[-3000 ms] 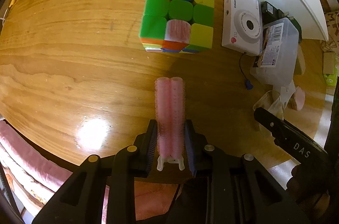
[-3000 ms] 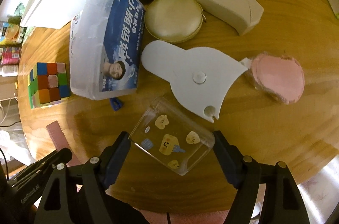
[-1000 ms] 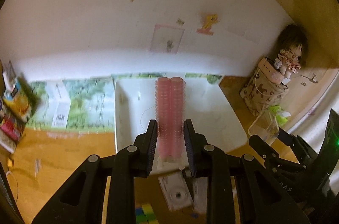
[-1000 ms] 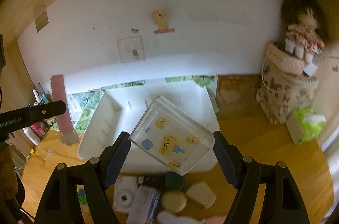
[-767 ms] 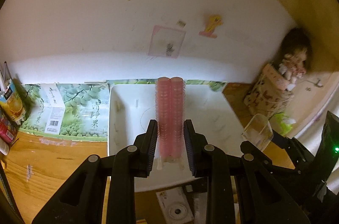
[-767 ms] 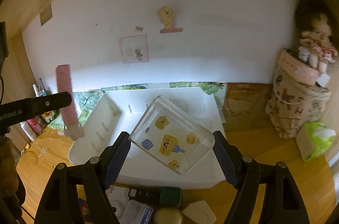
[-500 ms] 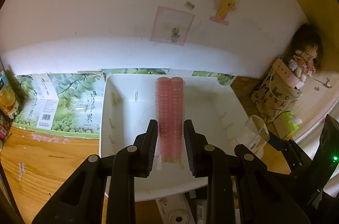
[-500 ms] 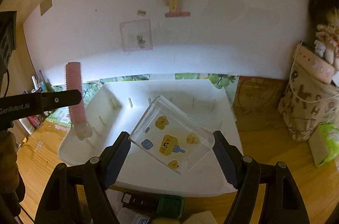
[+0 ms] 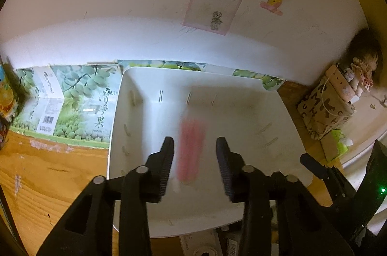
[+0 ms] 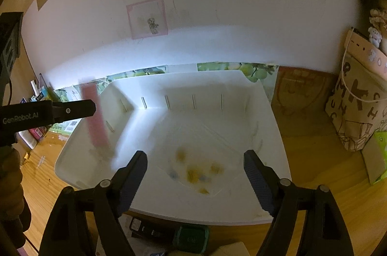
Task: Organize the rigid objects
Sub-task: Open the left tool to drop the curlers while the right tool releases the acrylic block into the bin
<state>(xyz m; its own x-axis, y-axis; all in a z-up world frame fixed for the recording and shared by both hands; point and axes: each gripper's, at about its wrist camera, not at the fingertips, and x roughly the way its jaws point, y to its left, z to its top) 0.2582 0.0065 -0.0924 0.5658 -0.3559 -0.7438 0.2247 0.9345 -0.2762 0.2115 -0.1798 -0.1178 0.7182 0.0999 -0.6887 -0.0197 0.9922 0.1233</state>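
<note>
Our left gripper (image 9: 194,159) has just been opening, freeing the pink roller (image 9: 191,149); it drops, long axis toward twelve o'clock, into the white bin (image 9: 116,135), left hand nearest.

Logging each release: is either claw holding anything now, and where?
Nothing held. Left claw has just opened; pink roller drops, blurred. Right claw open; clear box falling into bin.
</note>
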